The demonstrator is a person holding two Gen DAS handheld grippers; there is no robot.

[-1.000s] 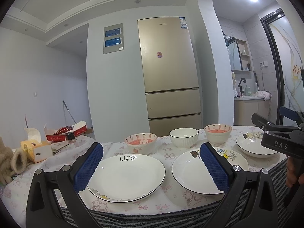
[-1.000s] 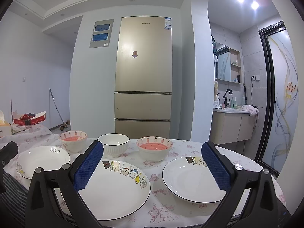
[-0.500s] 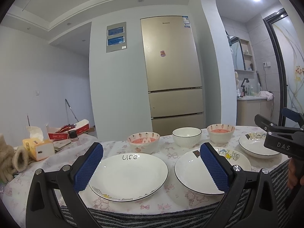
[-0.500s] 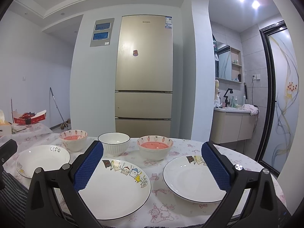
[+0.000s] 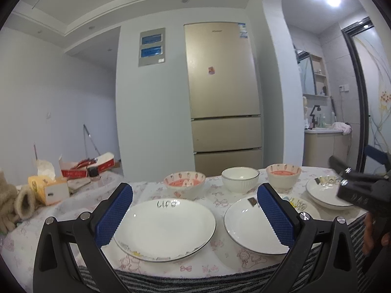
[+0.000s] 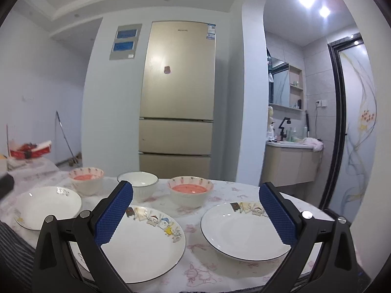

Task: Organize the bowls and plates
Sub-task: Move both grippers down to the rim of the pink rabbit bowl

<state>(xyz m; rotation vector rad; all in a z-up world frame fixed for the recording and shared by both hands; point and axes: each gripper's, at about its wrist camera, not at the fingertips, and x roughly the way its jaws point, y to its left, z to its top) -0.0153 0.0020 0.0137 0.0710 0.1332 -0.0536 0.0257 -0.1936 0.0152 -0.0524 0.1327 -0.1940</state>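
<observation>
Three white plates lie in a row on the table: the "Life" plate (image 5: pixel 166 227) (image 6: pixel 46 206) at left, a cartoon plate (image 5: pixel 249 229) (image 6: pixel 146 241) in the middle, and another cartoon plate (image 5: pixel 325 194) (image 6: pixel 242 232) at right. Behind them stand a pink-inside bowl (image 5: pixel 184 186) (image 6: pixel 85 180), a white bowl (image 5: pixel 240 178) (image 6: pixel 140 185) and a second pink-inside bowl (image 5: pixel 283 175) (image 6: pixel 190 194). My left gripper (image 5: pixel 195 213) is open and empty over the near edge, before the "Life" plate. My right gripper (image 6: pixel 196 213) is open and empty before the middle and right plates; it also shows in the left wrist view (image 5: pixel 359 190).
The table wears a floral cloth (image 5: pixel 220 195) with a striped near edge (image 5: pixel 195 280). At far left lie a tissue box (image 5: pixel 47 189), a red box (image 5: pixel 85 167) and a plush toy (image 5: pixel 12 202). A fridge (image 5: pixel 220 97) stands behind; a bathroom doorway (image 6: pixel 293 127) is at right.
Both grippers have shifted slightly over the near table edge, so the dishes sit a bit differently in view. Both stay open. No dish has moved.
</observation>
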